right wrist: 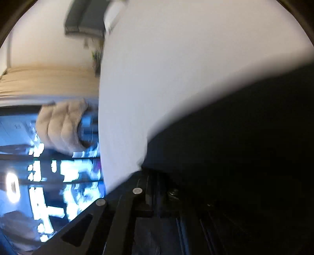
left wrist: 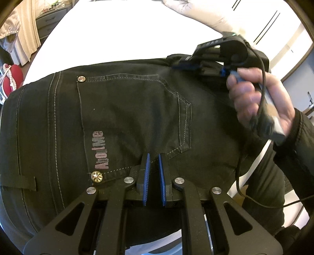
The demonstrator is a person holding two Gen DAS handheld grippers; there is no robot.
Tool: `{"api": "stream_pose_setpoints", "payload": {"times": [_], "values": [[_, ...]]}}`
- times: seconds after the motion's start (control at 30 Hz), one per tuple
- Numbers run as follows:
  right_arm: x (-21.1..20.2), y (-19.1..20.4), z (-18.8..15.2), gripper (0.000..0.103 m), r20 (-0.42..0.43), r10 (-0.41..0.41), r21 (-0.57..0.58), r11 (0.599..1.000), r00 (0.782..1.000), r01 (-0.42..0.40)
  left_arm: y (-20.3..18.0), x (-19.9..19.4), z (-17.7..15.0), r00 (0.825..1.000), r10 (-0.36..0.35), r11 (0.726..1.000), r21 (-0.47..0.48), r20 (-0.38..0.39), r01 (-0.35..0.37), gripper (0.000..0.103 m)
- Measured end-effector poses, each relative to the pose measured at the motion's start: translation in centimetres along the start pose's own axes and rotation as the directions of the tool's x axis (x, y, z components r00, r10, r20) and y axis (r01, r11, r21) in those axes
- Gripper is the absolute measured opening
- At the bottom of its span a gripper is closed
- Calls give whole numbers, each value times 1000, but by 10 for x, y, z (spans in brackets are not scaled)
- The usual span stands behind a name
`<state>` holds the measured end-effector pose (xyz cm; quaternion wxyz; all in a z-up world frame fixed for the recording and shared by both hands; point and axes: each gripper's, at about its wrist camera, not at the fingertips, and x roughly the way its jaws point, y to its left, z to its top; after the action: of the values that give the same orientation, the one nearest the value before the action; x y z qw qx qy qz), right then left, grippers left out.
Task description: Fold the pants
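Black jeans [left wrist: 127,109] lie spread on the white bed [left wrist: 117,39], back pocket and a pink logo facing up. My left gripper [left wrist: 154,157] points down at the pocket's lower corner, its blue pads [left wrist: 146,172] nearly together with a thin strip of dark cloth pinched between them. A hand [left wrist: 255,98] holds my right gripper [left wrist: 186,66] over the pants' far right edge; it is blurred and its fingers look shut with nothing in them. In the right wrist view the gripper [right wrist: 157,180] is dark and smeared, with black cloth [right wrist: 245,137] filling the right side against the sheet [right wrist: 176,68].
A grey dresser [left wrist: 47,21], a beige curtain [left wrist: 27,33] and a red object [left wrist: 13,78] stand past the bed's left side. A pale pillow [left wrist: 196,13] lies at the far end. A black cable [left wrist: 238,176] hangs from the right gripper beside a dark sleeve [left wrist: 294,149].
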<state>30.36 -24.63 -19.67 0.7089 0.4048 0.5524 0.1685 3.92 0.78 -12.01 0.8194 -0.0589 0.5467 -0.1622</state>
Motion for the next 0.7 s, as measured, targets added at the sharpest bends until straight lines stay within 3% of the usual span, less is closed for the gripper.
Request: {"api": "stream_pose_setpoints", "payload": {"times": [0.07, 0.17, 0.23, 0.3, 0.37, 0.4, 0.43, 0.5, 0.57, 0.63, 0.7], "values": [[-26, -5, 14, 0, 120, -67, 15, 998, 990, 66, -2, 0, -2, 1000, 5, 1000, 5, 3, -5, 9], [-57, -15, 15, 5, 155, -38, 65, 997, 987, 29, -4, -1, -4, 1000, 14, 1000, 11, 0, -14, 9], [-68, -4, 0, 5, 127, 13, -22, 1000, 992, -11, -6, 0, -5, 1000, 18, 1000, 12, 3, -18, 9], [-63, 2, -23, 5, 41, 32, -100, 995, 999, -28, -8, 2, -7, 1000, 26, 1000, 16, 1, -26, 9], [-62, -23, -42, 0, 18, -12, -55, 998, 1000, 13, -10, 4, -6, 999, 35, 999, 24, -6, -35, 9], [-67, -39, -47, 0, 27, 11, -8, 1000, 1000, -10, -14, 5, -6, 999, 40, 999, 27, -9, -39, 9], [-80, -65, -50, 0, 63, 96, 71, 992, 993, -100, -15, 5, -7, 999, 42, 999, 31, -9, -42, 9], [-112, -94, -54, 0, 152, 114, 128, 983, 982, -134, -19, 5, -11, 999, 49, 998, 42, -12, -49, 9], [-153, -117, -50, 0, 237, 70, 150, 983, 969, -108, -22, 4, -15, 999, 53, 998, 45, -12, -52, 9], [-197, -151, -40, 0, 334, 30, 201, 974, 942, -102, -24, 4, -16, 998, 56, 997, 48, -10, -56, 9], [-248, -185, -26, 0, 444, -54, 248, 967, 895, -65, -28, 4, -16, 998, 64, 997, 50, -11, -64, 9]]}}
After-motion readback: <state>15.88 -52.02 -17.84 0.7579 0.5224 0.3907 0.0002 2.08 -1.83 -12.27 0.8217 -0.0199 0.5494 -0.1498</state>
